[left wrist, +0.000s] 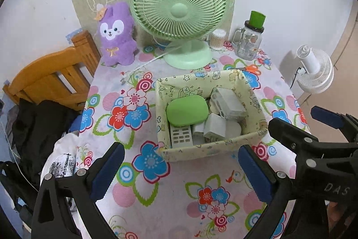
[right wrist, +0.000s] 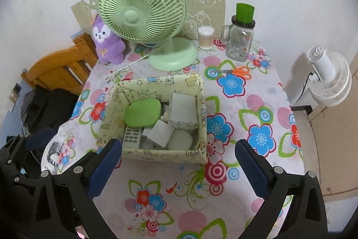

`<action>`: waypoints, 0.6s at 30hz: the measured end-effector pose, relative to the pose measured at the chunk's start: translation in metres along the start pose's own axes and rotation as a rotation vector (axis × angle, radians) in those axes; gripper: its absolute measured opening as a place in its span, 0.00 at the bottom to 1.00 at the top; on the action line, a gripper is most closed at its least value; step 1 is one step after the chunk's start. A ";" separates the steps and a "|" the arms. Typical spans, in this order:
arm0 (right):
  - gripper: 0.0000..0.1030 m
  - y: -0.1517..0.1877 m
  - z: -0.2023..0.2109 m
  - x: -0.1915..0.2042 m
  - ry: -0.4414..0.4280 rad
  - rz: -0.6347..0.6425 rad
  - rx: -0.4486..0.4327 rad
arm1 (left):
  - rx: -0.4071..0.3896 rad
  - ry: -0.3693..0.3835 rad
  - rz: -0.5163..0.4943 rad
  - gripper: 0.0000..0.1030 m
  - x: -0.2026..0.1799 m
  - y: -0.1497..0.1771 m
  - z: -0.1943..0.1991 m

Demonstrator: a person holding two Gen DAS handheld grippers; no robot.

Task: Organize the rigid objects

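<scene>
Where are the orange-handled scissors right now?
In the right wrist view the scissors lie flat on the floral tablecloth, behind the fabric box to its right, in front of the glass mug jar.

A pale yellow fabric basket (left wrist: pixel 210 147) sits on the floral tablecloth just in front of the green desk fan (left wrist: pixel 179 12). Inside it lie a green oval case (left wrist: pixel 186 111), a white remote (left wrist: pixel 181 136), and what look like white adapters (left wrist: pixel 228 104).

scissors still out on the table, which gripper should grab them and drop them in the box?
Right, probably. The orange-handled scissors lie beyond the fabric box's right corner, on the right gripper's side. From the left gripper, the box mostly hides them. Both are open and empty.
</scene>
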State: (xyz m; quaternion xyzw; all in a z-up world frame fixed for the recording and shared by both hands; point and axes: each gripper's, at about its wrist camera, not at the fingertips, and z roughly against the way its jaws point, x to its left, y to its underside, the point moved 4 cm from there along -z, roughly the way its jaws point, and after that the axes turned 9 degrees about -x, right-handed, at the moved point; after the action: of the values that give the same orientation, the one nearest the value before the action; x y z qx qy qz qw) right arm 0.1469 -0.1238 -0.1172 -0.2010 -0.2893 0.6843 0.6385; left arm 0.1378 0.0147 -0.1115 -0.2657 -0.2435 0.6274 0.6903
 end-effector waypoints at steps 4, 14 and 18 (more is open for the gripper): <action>0.99 0.003 0.018 -0.003 0.021 -0.003 -0.019 | -0.033 0.007 -0.002 1.00 -0.003 0.003 0.022; 0.99 0.002 0.070 -0.012 0.015 -0.012 -0.081 | -0.110 -0.021 0.045 1.00 -0.007 0.003 0.065; 0.99 -0.003 0.093 -0.015 0.023 -0.009 -0.128 | -0.136 -0.042 0.034 1.00 -0.011 0.004 0.082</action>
State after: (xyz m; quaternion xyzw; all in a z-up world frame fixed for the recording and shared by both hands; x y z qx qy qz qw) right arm 0.0906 -0.1511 -0.0472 -0.2479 -0.3257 0.6592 0.6308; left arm 0.0790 0.0087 -0.0538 -0.3030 -0.2953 0.6266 0.6546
